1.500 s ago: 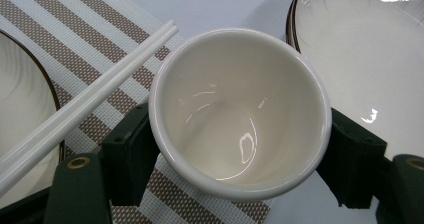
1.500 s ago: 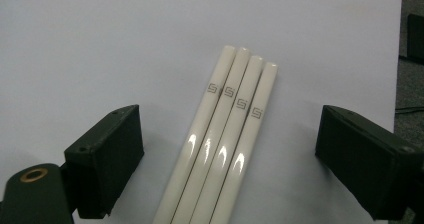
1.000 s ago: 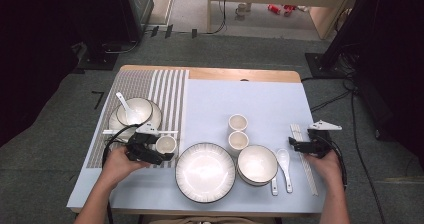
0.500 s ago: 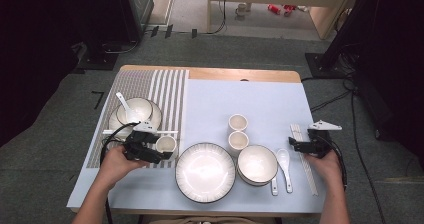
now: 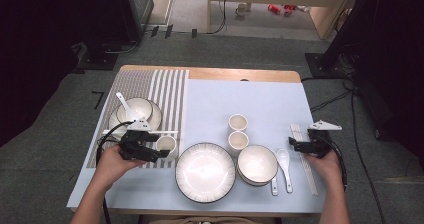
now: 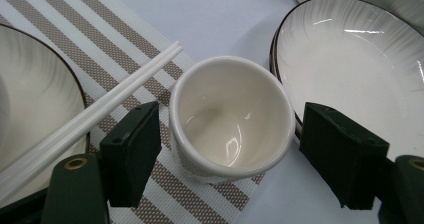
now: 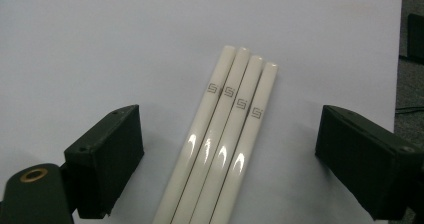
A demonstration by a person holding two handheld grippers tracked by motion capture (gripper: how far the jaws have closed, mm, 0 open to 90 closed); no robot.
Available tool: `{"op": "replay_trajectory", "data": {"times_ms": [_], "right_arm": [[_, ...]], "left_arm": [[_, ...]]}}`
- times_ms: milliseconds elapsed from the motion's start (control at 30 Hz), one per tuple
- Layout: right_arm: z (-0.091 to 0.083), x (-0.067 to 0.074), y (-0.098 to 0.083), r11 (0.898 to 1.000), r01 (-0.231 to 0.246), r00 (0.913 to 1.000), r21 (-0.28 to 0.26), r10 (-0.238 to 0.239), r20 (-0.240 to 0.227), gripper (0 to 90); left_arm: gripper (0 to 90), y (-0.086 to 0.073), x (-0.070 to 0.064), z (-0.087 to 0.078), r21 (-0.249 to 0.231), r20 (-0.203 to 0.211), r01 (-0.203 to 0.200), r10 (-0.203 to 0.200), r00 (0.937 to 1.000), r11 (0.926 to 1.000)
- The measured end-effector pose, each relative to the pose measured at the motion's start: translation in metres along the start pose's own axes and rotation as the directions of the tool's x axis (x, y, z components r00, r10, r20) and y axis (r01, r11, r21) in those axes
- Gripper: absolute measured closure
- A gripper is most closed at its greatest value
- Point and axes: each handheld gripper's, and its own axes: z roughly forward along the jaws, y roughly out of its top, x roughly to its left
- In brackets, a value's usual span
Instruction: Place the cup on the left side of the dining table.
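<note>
A small white cup (image 6: 225,134) stands upright on the striped mat (image 5: 167,89), at its near right corner. My left gripper (image 6: 232,116) is open around it, one jaw on each side, with a narrow gap to the cup wall on both. From above, the left gripper (image 5: 159,149) reaches in from the left toward the cup (image 5: 168,144). My right gripper (image 7: 230,119) is open over several white chopsticks (image 7: 225,134) that lie side by side on the pale cloth. In the high view the right gripper (image 5: 296,145) sits at the table's right edge by those chopsticks (image 5: 306,164).
A large dark-rimmed plate (image 5: 205,171) lies right beside the cup. A bowl (image 5: 257,164), two more cups (image 5: 237,121) and two spoons (image 5: 285,166) fill the middle right. A bowl with a spoon (image 5: 135,109) and a chopstick pair (image 5: 165,132) rest on the mat.
</note>
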Motion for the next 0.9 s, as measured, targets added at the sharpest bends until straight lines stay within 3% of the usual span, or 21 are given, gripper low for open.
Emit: {"op": "replay_trajectory", "data": {"times_ms": [667,900], "right_arm": [[0.0,0.0,0.0,1.0,-0.001,1.0,0.001,0.001,0.0,11.3],[0.0,0.0,0.0,1.0,0.002,1.0,-0.001,-0.002,0.001,11.5]], "left_arm": [[26.1,-0.011,0.001,-0.015,-0.022,-0.019,-0.009,0.009,0.9998,0.9997],[26.6,-0.016,0.003,-0.017,-0.037,-0.016,0.009,-0.01,0.9998,0.9993]]}}
